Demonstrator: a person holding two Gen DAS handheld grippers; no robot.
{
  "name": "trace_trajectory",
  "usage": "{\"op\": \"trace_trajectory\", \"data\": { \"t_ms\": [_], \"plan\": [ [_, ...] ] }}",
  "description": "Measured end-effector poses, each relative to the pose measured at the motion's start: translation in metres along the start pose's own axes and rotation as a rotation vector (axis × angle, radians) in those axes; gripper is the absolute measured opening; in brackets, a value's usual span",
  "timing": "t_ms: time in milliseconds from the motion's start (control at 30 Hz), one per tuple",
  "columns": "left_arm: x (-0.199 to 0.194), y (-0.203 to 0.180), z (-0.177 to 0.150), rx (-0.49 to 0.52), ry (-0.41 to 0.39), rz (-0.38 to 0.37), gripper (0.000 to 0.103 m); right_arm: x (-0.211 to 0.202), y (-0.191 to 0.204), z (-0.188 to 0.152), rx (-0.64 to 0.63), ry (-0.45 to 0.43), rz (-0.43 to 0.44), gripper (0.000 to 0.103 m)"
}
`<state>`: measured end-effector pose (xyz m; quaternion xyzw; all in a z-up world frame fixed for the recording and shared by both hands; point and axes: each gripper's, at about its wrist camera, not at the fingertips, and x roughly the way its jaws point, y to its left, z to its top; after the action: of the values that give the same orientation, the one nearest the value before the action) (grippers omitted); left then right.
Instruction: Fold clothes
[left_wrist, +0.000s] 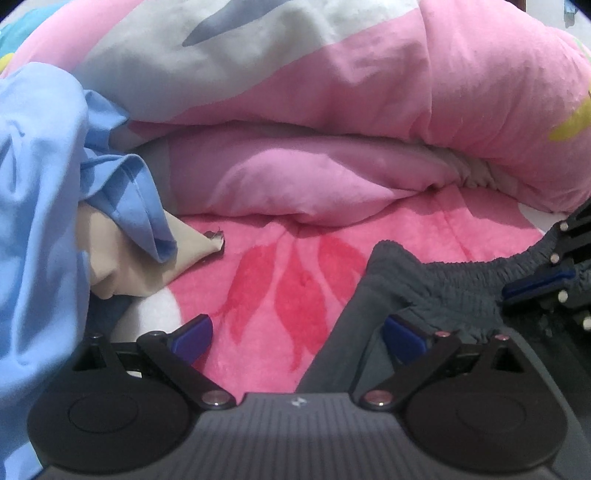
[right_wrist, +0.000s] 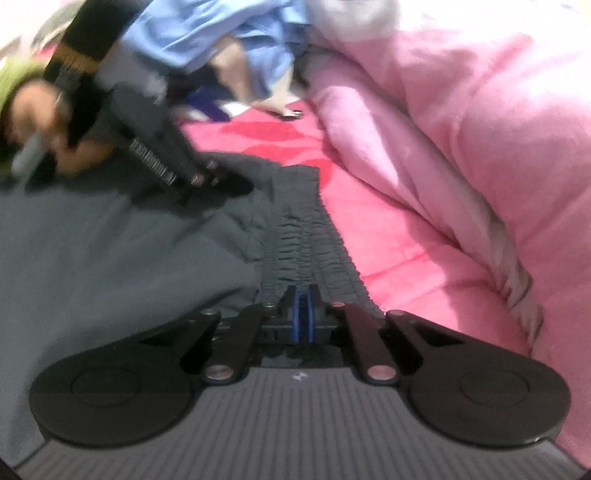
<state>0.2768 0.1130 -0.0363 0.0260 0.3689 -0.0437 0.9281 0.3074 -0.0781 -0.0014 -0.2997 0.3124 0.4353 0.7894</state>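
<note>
- Lying flat on a pink floral blanket (left_wrist: 280, 280), with a shirred elastic waistband (right_wrist: 310, 236) toward the bedding: grey trousers (right_wrist: 110, 266).
- Clamped on that waistband, blue pads pressed together with a sliver of gathered fabric between them: right gripper (right_wrist: 303, 299).
- Seen again at the right edge of the left wrist view, biting the same grey band where it rose off the blanket.
- Spread wide apart, nothing between the blue pads: left gripper (left_wrist: 297, 334).
- Hovered low at the waistband's other end, right pad just beside or over the grey cloth; touching or not, could not tell.
- Blurred in the right wrist view at upper left, held by a hand (right_wrist: 33, 122) above the trousers.
- Heaped behind the blanket, folded over on itself: a pink and grey quilt (left_wrist: 369, 122).
- Bunched at the left of the left wrist view: a light blue garment (left_wrist: 40, 177), draped over a beige garment (left_wrist: 125, 258) with one corner poking onto the blanket.
- Well apart from the trousers, both loose garments.
</note>
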Motion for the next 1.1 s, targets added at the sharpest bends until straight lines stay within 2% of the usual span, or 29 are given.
{"op": "trace_trajectory", "data": {
  "t_ms": [100,167,267,333,433,533,567,767,867,967,1100],
  "plan": [
    [0.002,0.0,-0.004,0.003,-0.005,0.002,0.1,0.003,-0.01,0.004,0.066,0.008,0.037,0.014],
    [0.003,0.0,-0.007,0.006,-0.01,0.001,0.1,0.006,-0.013,0.007,0.089,0.006,0.076,0.025],
    [0.005,0.002,-0.009,0.0,-0.015,-0.006,0.1,0.011,-0.019,0.012,0.136,0.011,0.133,0.03],
    [0.005,0.003,-0.01,-0.004,-0.019,-0.009,0.1,0.018,-0.019,0.014,0.124,0.034,0.117,0.032],
    [0.005,0.002,-0.011,-0.004,-0.026,-0.01,0.1,0.025,-0.015,0.014,0.126,0.061,0.103,0.03],
    [0.005,0.002,-0.012,-0.005,-0.033,-0.01,0.1,0.022,0.003,0.015,0.035,0.045,0.056,0.011],
    [0.004,0.002,-0.012,-0.006,-0.036,-0.01,0.1,0.019,0.01,0.016,0.002,0.033,0.029,0.007],
    [0.002,0.006,-0.009,-0.041,-0.038,-0.006,0.1,0.006,0.032,0.018,-0.091,-0.037,-0.136,0.006],
    [0.002,0.006,-0.007,-0.05,-0.036,0.006,0.1,0.01,0.037,0.02,-0.125,-0.04,-0.193,0.006],
    [0.003,0.007,-0.004,-0.061,-0.033,0.026,0.1,0.014,0.037,0.023,-0.134,-0.049,-0.229,0.006],
    [0.004,0.009,-0.003,-0.07,-0.028,0.043,0.1,0.026,0.034,0.022,-0.151,-0.039,-0.233,0.006]
  ]
}}
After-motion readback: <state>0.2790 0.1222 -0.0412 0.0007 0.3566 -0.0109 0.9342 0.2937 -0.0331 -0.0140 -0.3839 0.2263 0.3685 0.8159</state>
